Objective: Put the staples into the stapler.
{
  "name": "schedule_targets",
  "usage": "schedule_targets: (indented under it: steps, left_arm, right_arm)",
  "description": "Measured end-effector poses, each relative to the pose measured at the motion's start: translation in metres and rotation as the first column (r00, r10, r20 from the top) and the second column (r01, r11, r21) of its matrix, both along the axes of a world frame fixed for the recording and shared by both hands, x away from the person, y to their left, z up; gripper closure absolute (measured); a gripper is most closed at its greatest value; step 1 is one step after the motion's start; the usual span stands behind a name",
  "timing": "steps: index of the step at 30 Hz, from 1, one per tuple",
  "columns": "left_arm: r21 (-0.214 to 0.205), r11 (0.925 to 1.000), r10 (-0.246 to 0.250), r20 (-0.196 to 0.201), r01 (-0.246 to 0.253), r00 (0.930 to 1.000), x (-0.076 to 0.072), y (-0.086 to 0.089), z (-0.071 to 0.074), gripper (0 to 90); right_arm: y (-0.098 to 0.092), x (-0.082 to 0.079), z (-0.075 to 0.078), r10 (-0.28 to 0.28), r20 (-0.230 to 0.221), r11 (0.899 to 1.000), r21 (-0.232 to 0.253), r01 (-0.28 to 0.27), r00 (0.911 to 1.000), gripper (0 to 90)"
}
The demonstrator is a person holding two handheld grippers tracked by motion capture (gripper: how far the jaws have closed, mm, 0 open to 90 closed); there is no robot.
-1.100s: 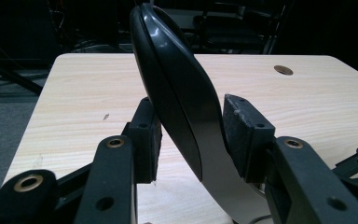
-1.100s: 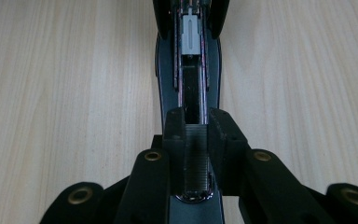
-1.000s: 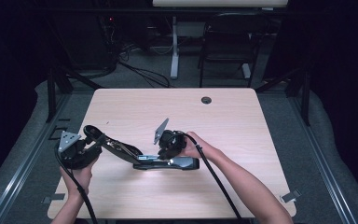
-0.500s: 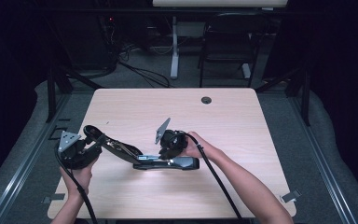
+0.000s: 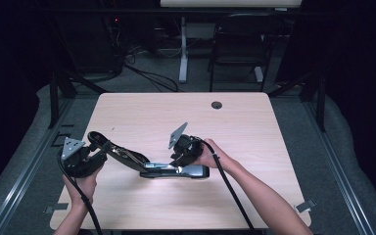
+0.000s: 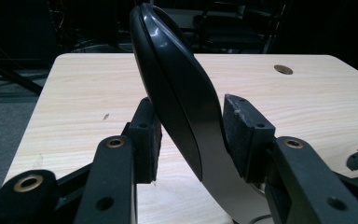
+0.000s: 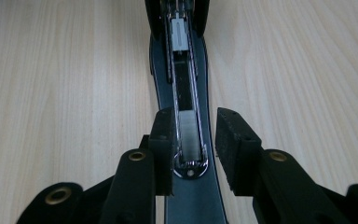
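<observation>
Left tongs [image 6: 191, 135] clamp the raised stapler lid [image 6: 177, 84]. Right tongs [image 7: 193, 149], just opening, straddle the staple channel [image 7: 185, 93] on the tabletop [image 5: 245, 127], right pad clear.

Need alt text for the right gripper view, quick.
The right gripper has its jaws astride an opened stapler's metal staple channel, jaws just opening, right pad clear of it. The stapler's black base lies along a light wooden table.

Item: black stapler [image 5: 176, 170], opened out

We record its base lying flat on the near middle of the table, its glossy black top cover [image 6: 177, 88] swung up and back to the left, and the metal staple channel [image 7: 186, 93] exposed along the base.
</observation>
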State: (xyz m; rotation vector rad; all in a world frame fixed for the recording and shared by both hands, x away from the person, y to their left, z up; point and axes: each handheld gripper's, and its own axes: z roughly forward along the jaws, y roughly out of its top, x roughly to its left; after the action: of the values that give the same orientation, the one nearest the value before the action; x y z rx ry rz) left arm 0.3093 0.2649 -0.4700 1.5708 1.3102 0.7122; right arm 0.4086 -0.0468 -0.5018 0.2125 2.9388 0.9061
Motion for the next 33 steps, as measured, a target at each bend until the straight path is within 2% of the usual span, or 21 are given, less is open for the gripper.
schedule_targets:
  steps: [4,8,11,14,18,22,24,25,26,27,28,33]
  left_arm:
    - [0.005,1.0,0.004,-0.003,-0.004,1.0,0.0,0.0,0.0,58.3]
    - [0.006,1.0,0.007,-0.002,-0.007,1.0,-0.001,-0.001,0.001,58.3]
    - [0.01,0.9999,0.007,-0.005,-0.007,1.0,-0.001,-0.001,0.001,58.3]
    - [0.006,1.0,0.005,-0.002,-0.005,1.0,0.0,-0.001,0.001,58.4]
    - [0.006,1.0,0.005,-0.004,-0.005,1.0,0.0,-0.001,0.001,58.4]
    - [0.005,1.0,0.003,-0.004,-0.003,1.0,-0.001,-0.001,0.001,58.5]
    - [0.005,1.0,0.001,-0.004,-0.001,1.0,-0.001,-0.001,0.001,58.5]
    - [0.005,1.0,0.0,-0.004,0.0,1.0,-0.001,0.0,0.001,58.5]
    - [0.004,1.0,-0.001,-0.004,0.001,1.0,-0.001,0.0,0.001,58.5]
    - [0.005,1.0,-0.001,-0.004,0.001,1.0,0.0,0.0,0.001,58.5]
    - [0.004,1.0,-0.002,-0.004,0.002,1.0,0.0,0.0,0.001,58.5]
    - [0.002,1.0,-0.006,-0.001,0.006,1.0,0.0,0.0,0.001,58.5]
  right_arm:
    - [-0.009,-0.009,0.004,-0.038,0.022,0.999,-0.016,0.038,0.9991,70.4]
    - [-0.023,-0.017,0.005,-0.092,0.02,0.996,-0.014,0.092,0.9956,76.1]
    - [-0.033,-0.021,0.003,-0.14,0.019,0.99,-0.021,0.141,0.9899,81.7]
    - [-0.042,-0.026,-0.001,-0.194,0.026,0.981,-0.021,0.195,0.9807,89.8]
    - [-0.049,-0.03,-0.003,-0.237,0.029,0.971,-0.035,0.238,0.9711,90.0]
    - [-0.053,-0.032,-0.01,-0.271,0.011,0.962,-0.04,0.271,0.9626,90.0]
    - [-0.054,-0.03,-0.015,-0.274,0.022,0.959,-0.073,0.274,0.9616,90.0]
    - [-0.054,-0.03,-0.019,-0.285,0.016,0.956,-0.065,0.285,0.9585,90.0]
    - [-0.054,-0.028,-0.02,-0.285,0.014,0.955,-0.082,0.285,0.9584,90.0]
    - [-0.053,-0.028,-0.023,-0.297,0.005,0.952,-0.074,0.297,0.9548,90.0]
    - [-0.053,-0.026,-0.026,-0.3,-0.008,0.95,-0.096,0.298,0.9539,90.0]
    - [-0.052,-0.022,-0.036,-0.3,-0.022,0.946,-0.133,0.294,0.9538,90.0]
